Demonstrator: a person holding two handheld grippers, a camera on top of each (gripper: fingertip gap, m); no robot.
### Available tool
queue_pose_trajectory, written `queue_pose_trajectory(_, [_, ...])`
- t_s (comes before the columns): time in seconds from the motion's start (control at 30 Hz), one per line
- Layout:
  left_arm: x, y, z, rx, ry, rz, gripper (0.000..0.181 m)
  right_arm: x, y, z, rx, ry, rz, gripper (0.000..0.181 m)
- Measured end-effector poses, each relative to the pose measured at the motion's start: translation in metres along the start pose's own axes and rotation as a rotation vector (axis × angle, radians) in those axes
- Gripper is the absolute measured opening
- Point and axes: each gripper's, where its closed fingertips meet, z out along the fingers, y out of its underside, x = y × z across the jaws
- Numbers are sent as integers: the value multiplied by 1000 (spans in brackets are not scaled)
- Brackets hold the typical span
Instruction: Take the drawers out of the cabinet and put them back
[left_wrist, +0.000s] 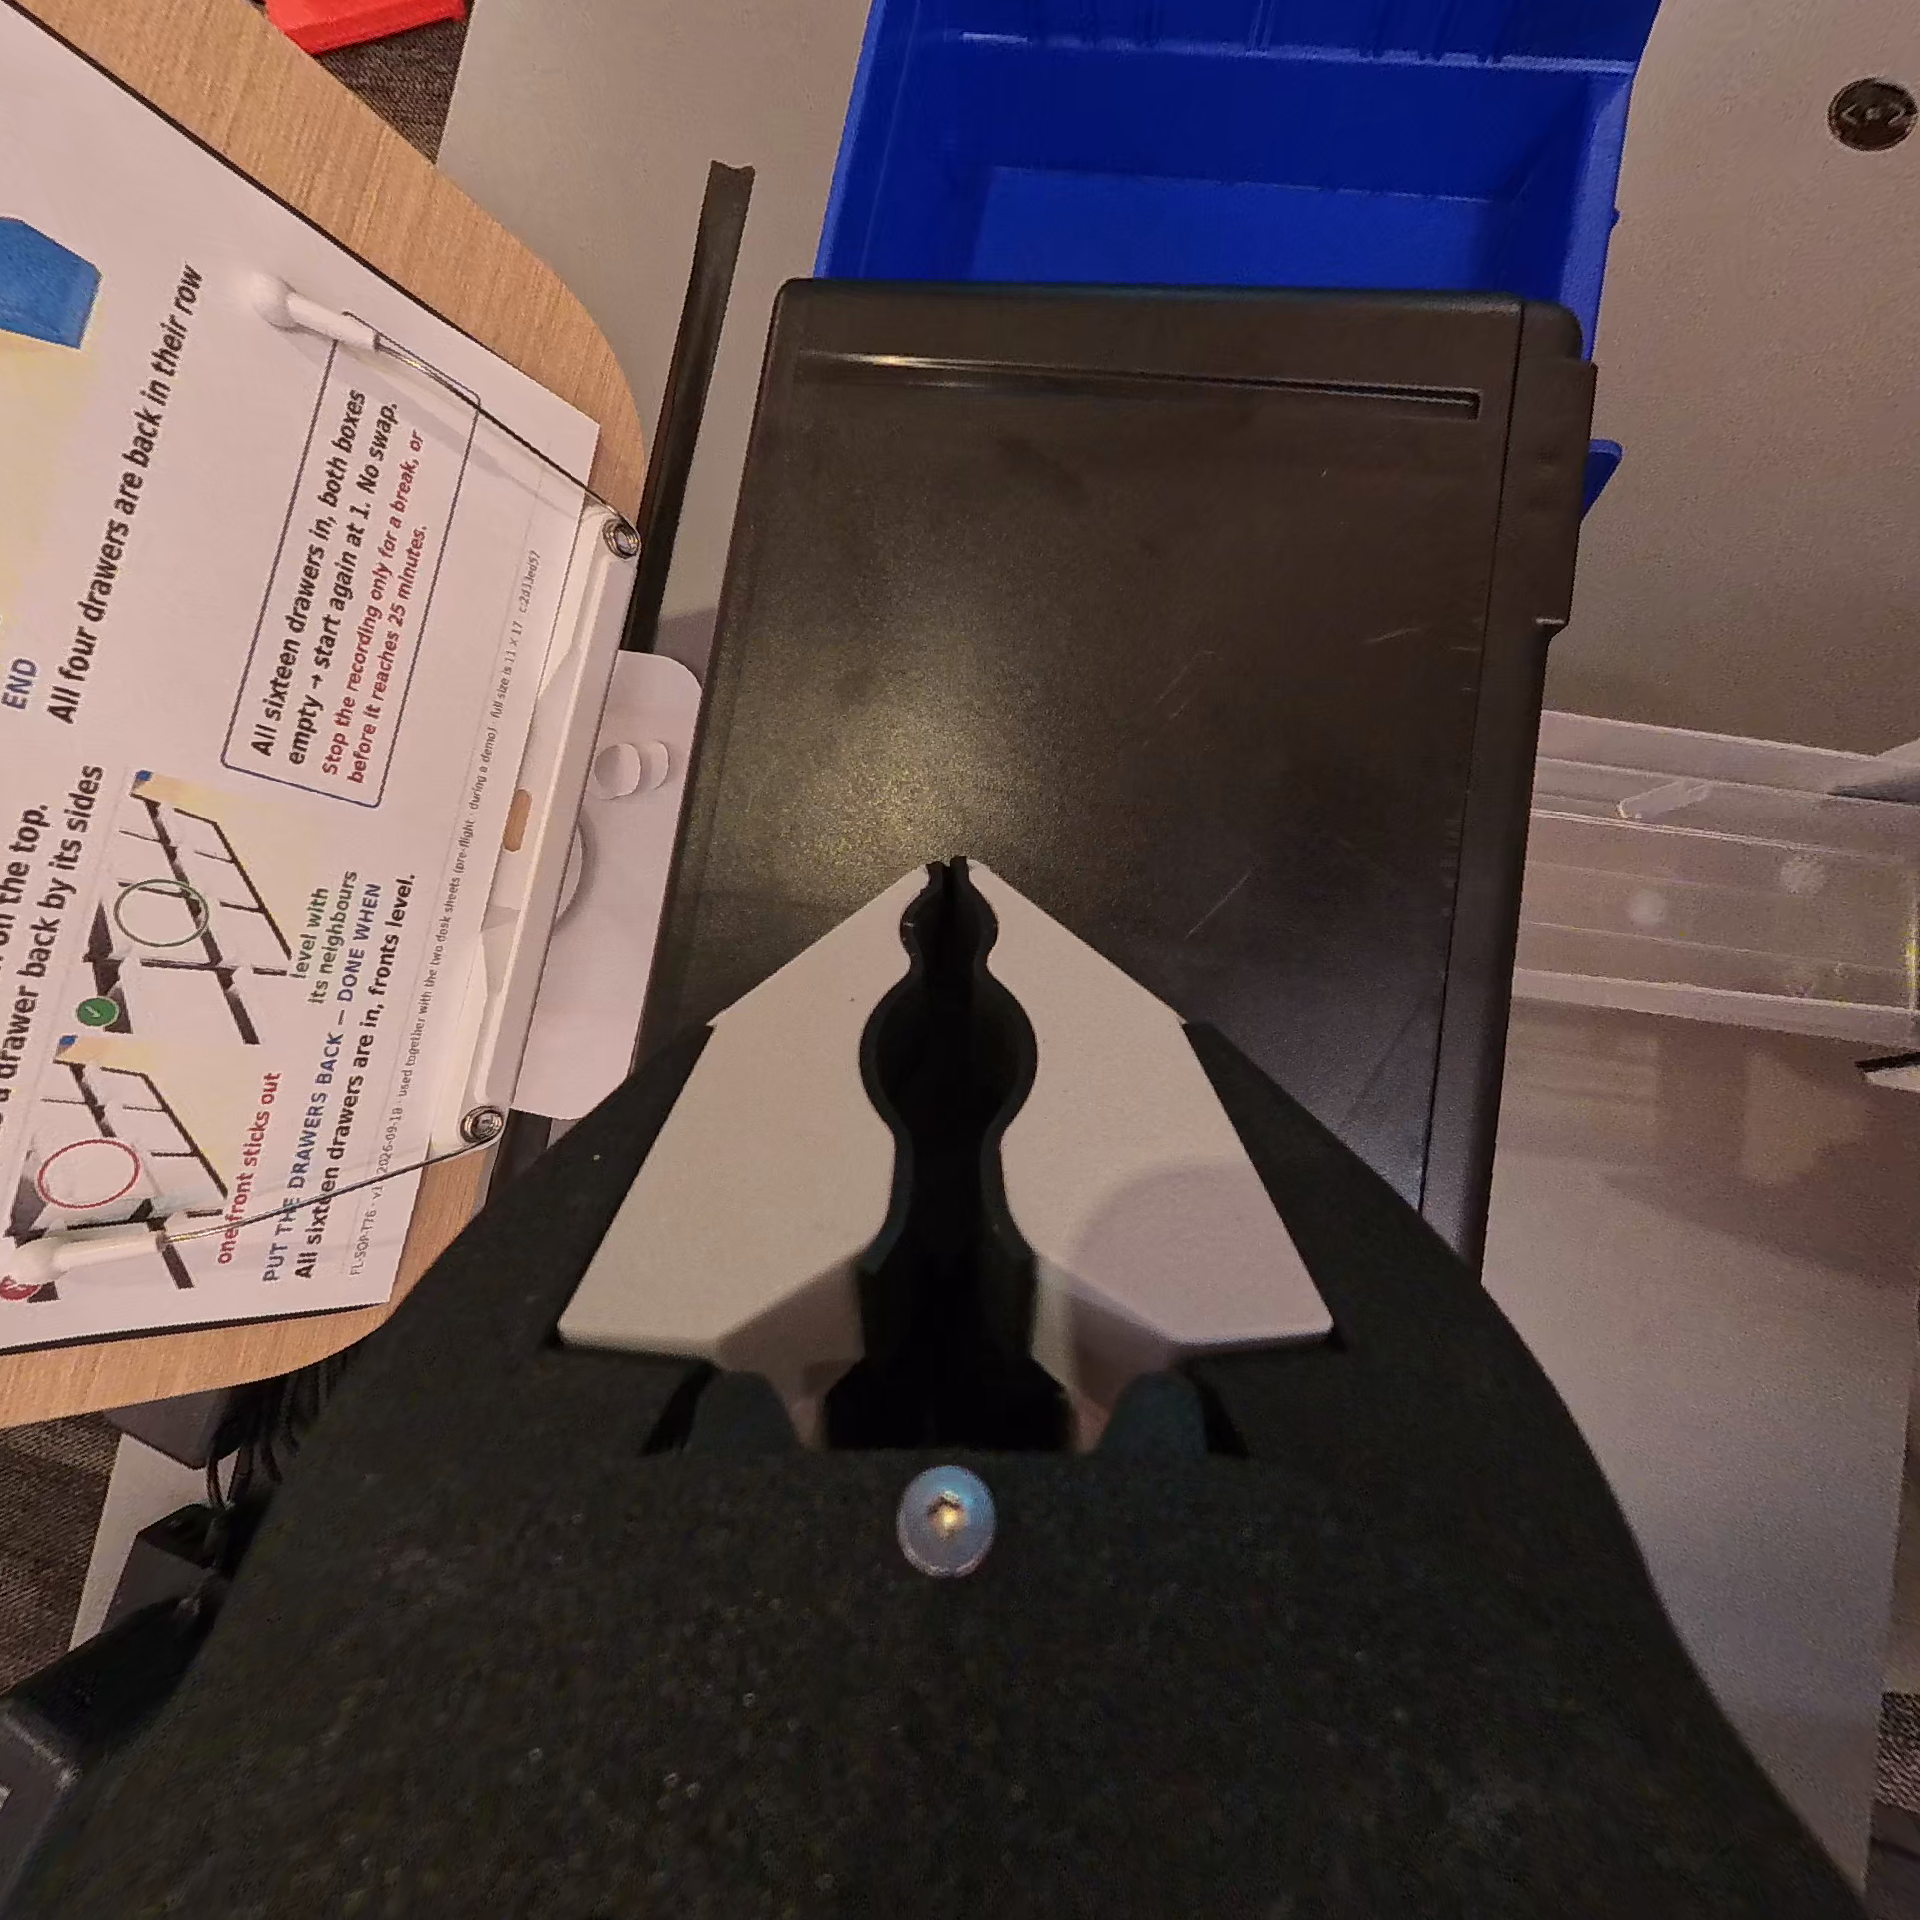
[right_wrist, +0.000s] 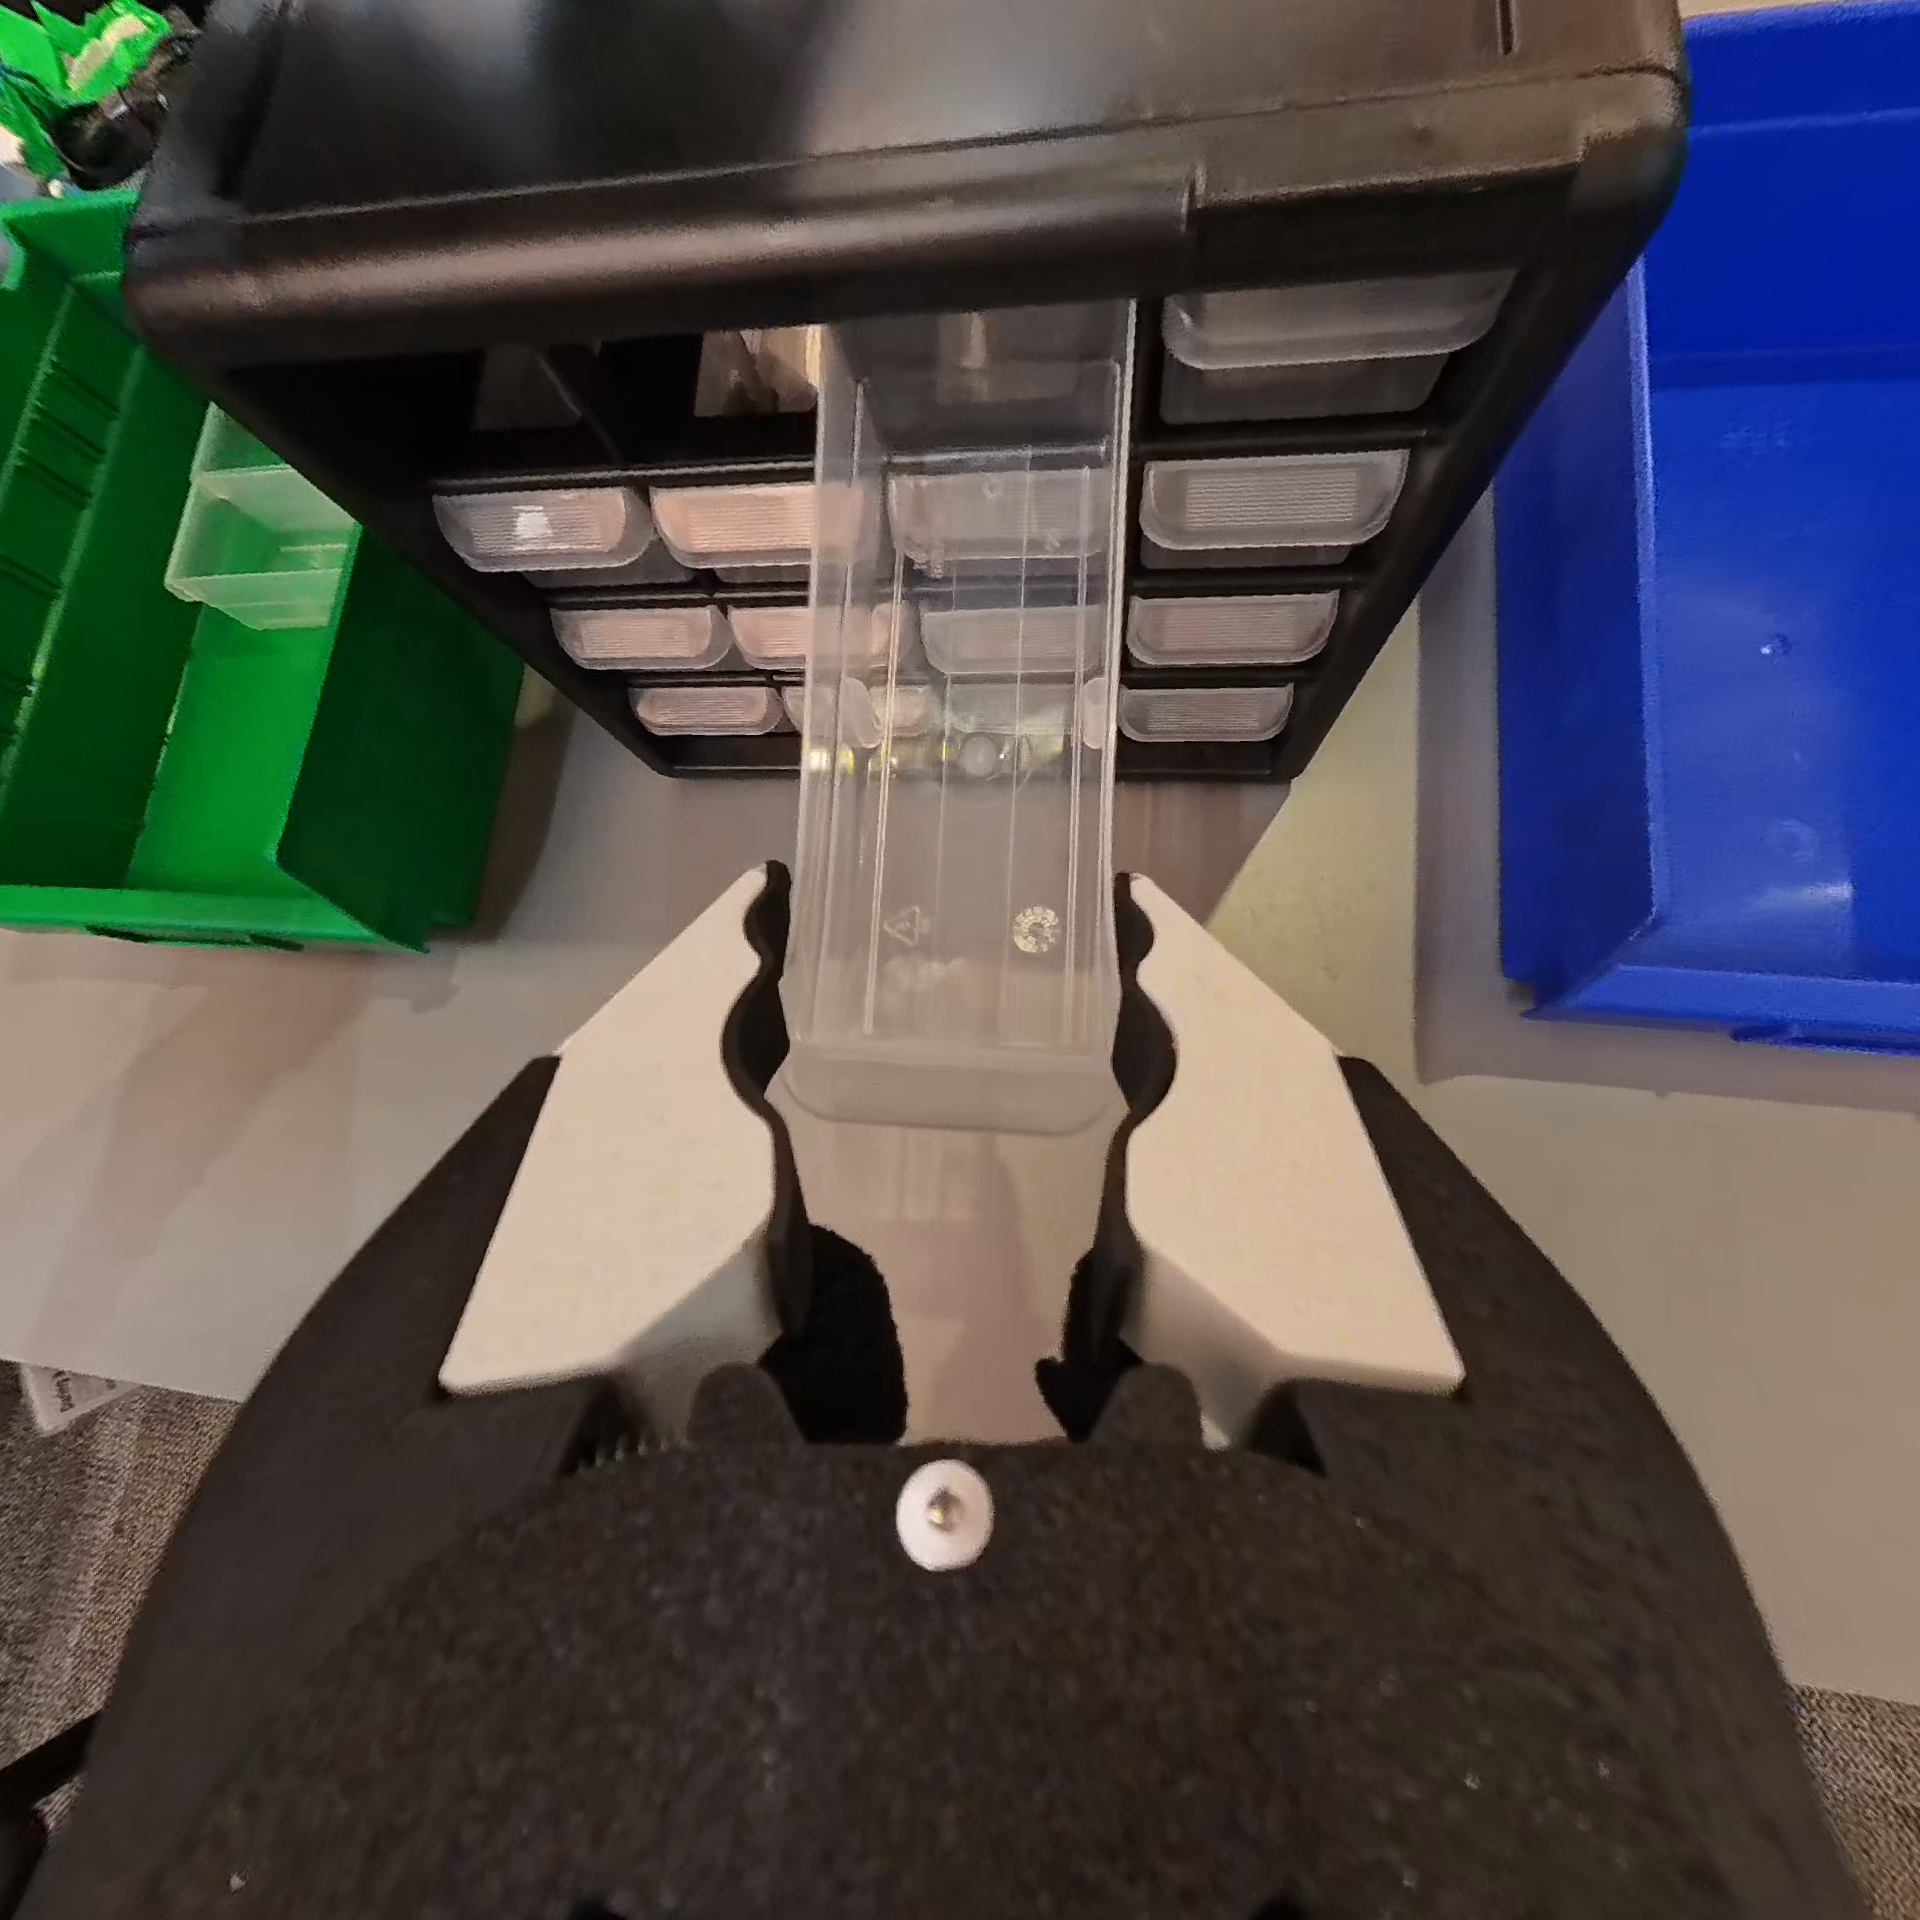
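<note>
The black drawer cabinet stands on the table with rows of clear drawers in its front. My right gripper is shut on a clear drawer by its sides. The drawer is pulled far out of a top-row slot, with its back end still at the slot. Two top-row slots to its left look empty. Another clear drawer lies in the green bin. My left gripper is shut and empty, with its tips over the cabinet's flat black top. The pulled drawer shows at the right in the left wrist view.
A blue bin stands right of the cabinet and shows behind it in the left wrist view. A wooden board with a printed instruction sheet lies left of the cabinet. Grey carpet lies below the table edge.
</note>
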Motion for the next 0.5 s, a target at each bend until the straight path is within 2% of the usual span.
queue_pose_trajectory(0.5, [-1, 0, 0, 10, 2, -6, 0, 4, -7, -5, -68, 3, -14, 61])
